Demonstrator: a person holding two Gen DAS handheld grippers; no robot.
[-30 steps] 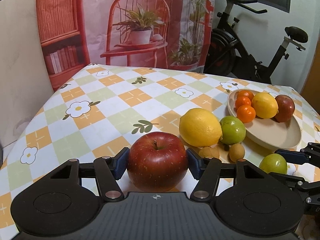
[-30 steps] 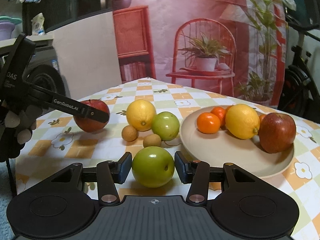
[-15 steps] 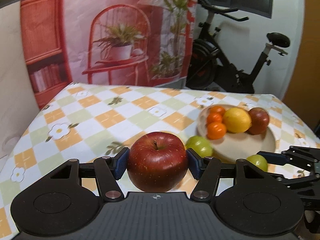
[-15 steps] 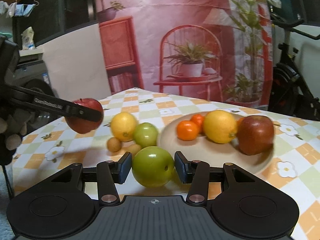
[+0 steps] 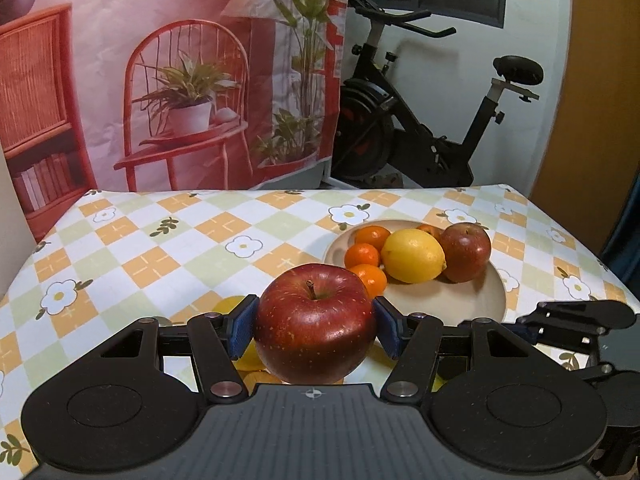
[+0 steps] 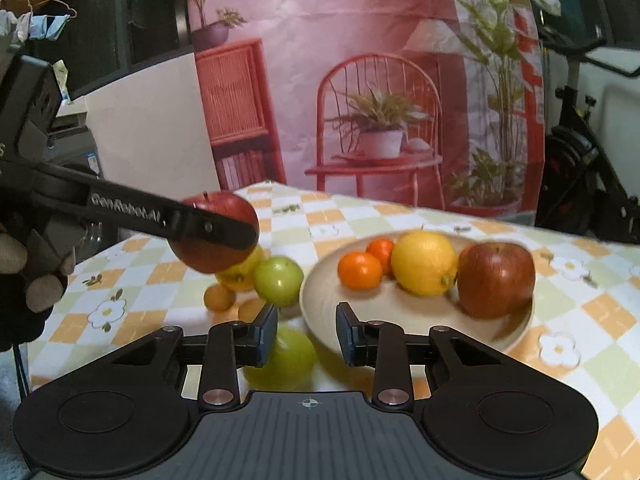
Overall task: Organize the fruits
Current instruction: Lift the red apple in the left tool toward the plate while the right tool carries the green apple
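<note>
gripping a red apple [image 5: 316, 322] between its pads, the left gripper [image 5: 316, 326] hangs above the table, with the plate [image 5: 452, 304] just far and right. the right gripper's [image 6: 307, 334] jaws are closing on nothing; a green fruit [image 6: 286, 354] lies below-left of them.

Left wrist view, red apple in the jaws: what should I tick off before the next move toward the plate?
1. Red apple clamped between the left gripper pads: ok.
2. Apple lifted off the tablecloth: ok.
3. Bare spot on the plate near its front: ok.
4. Right gripper holding the green fruit: not ok; its jaws are closing with nothing between them, and the fruit shows blurred below the fingers.
5. Right gripper clear of the path to the plate: cannot tell; it sits at the plate's near right edge.
</note>
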